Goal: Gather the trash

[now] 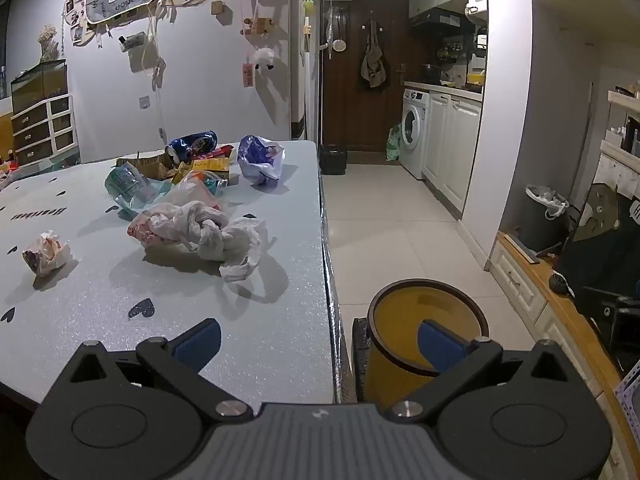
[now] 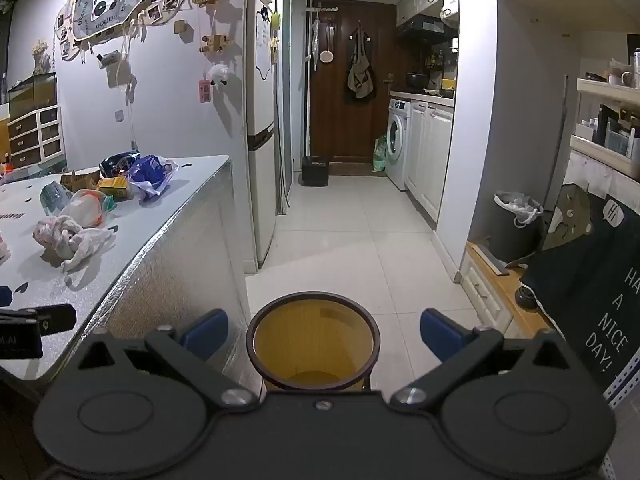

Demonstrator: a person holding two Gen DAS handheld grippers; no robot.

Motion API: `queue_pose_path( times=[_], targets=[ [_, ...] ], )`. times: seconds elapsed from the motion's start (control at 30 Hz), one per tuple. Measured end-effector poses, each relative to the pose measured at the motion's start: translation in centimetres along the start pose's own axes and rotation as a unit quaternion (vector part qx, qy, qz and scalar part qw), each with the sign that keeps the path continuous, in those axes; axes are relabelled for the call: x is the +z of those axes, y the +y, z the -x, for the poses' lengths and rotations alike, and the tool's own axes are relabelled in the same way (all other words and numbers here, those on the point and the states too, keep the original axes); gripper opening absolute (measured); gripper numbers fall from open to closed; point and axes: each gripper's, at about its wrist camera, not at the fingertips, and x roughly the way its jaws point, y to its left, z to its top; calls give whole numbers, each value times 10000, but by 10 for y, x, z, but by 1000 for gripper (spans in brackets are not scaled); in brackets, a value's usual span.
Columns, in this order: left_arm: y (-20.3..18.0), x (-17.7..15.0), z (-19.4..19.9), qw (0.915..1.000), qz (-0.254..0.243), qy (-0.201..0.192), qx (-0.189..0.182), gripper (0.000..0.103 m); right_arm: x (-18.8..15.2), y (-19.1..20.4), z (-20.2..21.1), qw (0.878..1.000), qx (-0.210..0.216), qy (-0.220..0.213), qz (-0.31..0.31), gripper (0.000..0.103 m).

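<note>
Both of your grippers are standing wide open with nothing between their blue pads: the left gripper [image 1: 318, 340] is hovering over the near edge of the table [image 1: 248, 320], and the right gripper [image 2: 324, 332] is hanging directly above the yellow bin [image 2: 314, 360] on the floor beside the table. Judging by that, you are only starting the first pick; the bin looks empty. Closest to your left gripper is lying the knotted plastic bag [image 1: 200, 232], with a crumpled wrapper [image 1: 44, 252] off to its left. Farther back are sitting a purple bag [image 1: 260, 156] and a blue can [image 1: 192, 146] among boxes. Next you are likely reaching forward and closing on the knotted bag.
</note>
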Motion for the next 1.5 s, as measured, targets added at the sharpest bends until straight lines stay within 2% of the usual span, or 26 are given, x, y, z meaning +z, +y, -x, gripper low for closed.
queue_pose_path(
  times=[1.5],
  targets=[
    [1, -2, 5, 10000, -1, -23, -41, 103, -1, 3, 5, 10000, -4, -22, 19, 103]
  ],
)
